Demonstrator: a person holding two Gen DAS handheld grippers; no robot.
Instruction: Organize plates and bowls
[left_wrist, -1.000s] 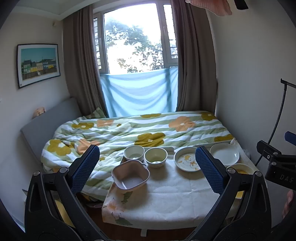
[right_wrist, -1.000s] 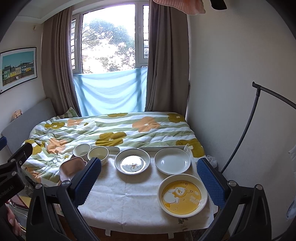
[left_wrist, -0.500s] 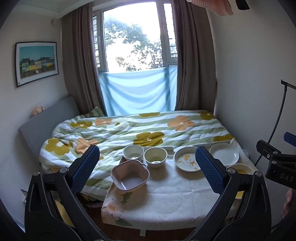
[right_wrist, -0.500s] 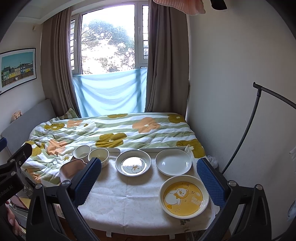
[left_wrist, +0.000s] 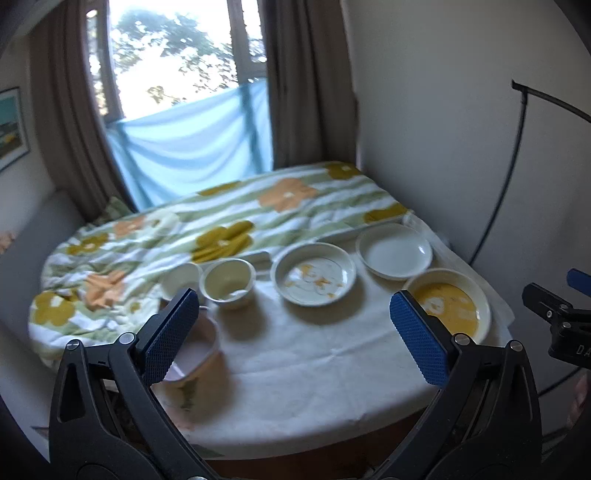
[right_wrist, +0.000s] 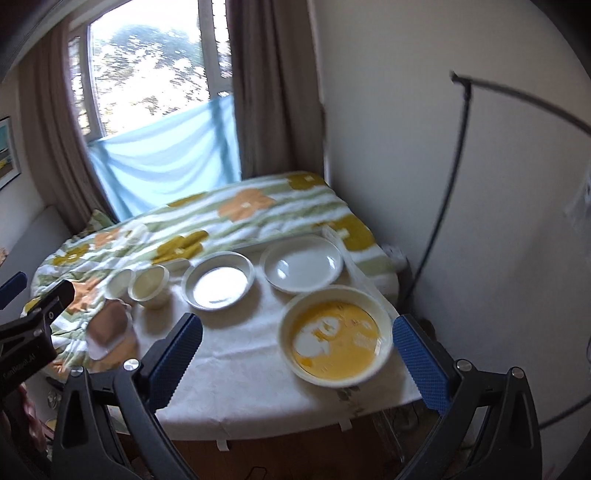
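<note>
Right wrist view: the right gripper (right_wrist: 295, 350) is wide open above the yellow plate (right_wrist: 334, 341). Left gripper (left_wrist: 295, 332) is wide open too, holding nothing.

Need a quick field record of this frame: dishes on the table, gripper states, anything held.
left gripper: open, empty
right gripper: open, empty
table: white cloth
yellow plate: front right
white plate: back right
patterned plate: back centre
round bowls: cream bowl, white bowl, back left
pink bowl: front left, partly hidden
stacked: none yet
</note>
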